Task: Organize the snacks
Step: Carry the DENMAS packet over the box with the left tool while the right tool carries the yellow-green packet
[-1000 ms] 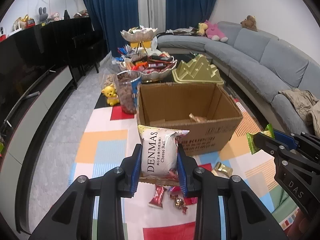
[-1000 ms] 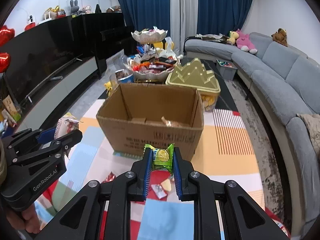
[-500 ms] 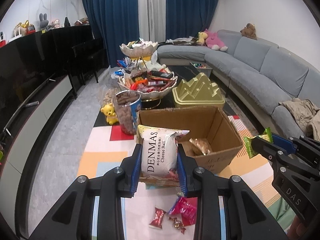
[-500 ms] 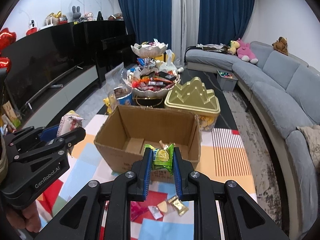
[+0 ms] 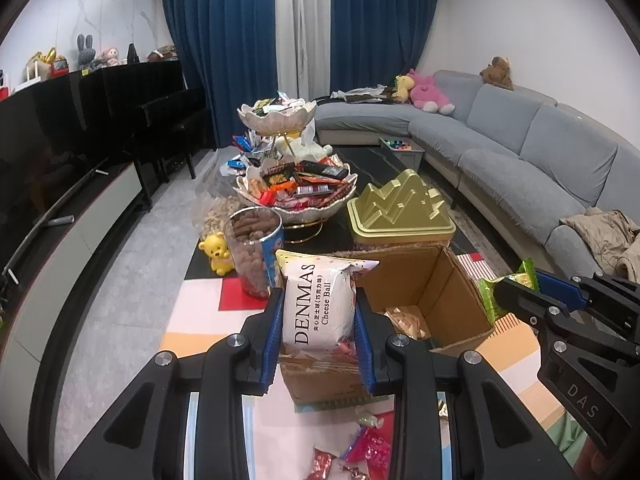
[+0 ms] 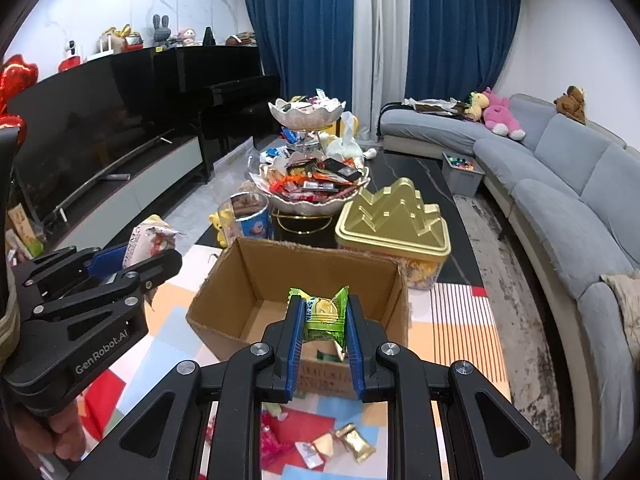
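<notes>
Colourful floor mat (image 6: 452,316) lies below; left gripper (image 5: 318,322) clamps the light, puffy cheese ball bag (image 5: 318,308) mid-body, right gripper (image 6: 323,320) pinches the small, crushable green snack (image 6: 324,314) over the cardboard box (image 6: 256,276).

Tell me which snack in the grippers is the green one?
The small green packet in the right gripper. The left gripper holds a bigger white bag marked DENMAS Cheese Ball.

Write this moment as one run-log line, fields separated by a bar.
left gripper: shut on Denmas cheese ball bag | right gripper: shut on green snack packet | cardboard box: open
</notes>
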Motion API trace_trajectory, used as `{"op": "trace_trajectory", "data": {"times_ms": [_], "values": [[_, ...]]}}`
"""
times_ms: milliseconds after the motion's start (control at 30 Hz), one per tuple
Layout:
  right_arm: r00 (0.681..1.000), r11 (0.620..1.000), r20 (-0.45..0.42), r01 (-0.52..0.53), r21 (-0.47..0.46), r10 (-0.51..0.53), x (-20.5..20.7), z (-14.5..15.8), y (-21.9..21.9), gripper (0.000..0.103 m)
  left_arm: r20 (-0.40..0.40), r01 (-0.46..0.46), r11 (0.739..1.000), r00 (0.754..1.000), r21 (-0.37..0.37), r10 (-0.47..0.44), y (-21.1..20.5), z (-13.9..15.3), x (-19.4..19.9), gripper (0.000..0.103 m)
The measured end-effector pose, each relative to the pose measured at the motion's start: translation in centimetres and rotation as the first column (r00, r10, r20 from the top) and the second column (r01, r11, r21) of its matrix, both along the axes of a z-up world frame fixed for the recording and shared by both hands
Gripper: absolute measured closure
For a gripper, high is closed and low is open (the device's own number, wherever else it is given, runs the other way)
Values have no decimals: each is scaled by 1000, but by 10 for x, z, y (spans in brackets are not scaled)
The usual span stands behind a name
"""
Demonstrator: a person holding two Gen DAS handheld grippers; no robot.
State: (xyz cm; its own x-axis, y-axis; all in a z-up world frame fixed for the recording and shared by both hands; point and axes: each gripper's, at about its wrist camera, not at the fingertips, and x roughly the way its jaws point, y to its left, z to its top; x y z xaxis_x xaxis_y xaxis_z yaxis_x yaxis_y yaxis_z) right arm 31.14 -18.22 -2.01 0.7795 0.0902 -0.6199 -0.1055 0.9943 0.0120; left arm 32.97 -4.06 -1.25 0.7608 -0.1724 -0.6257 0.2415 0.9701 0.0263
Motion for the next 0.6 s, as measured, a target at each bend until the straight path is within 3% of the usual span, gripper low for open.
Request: {"op": "trace_trajectory", "data": {"times_ms": [600], "values": [[1000, 1000, -24, 14, 5, -14, 52, -9, -8, 81, -48, 36, 999, 998, -3, -36, -12, -24, 46, 71]]}}
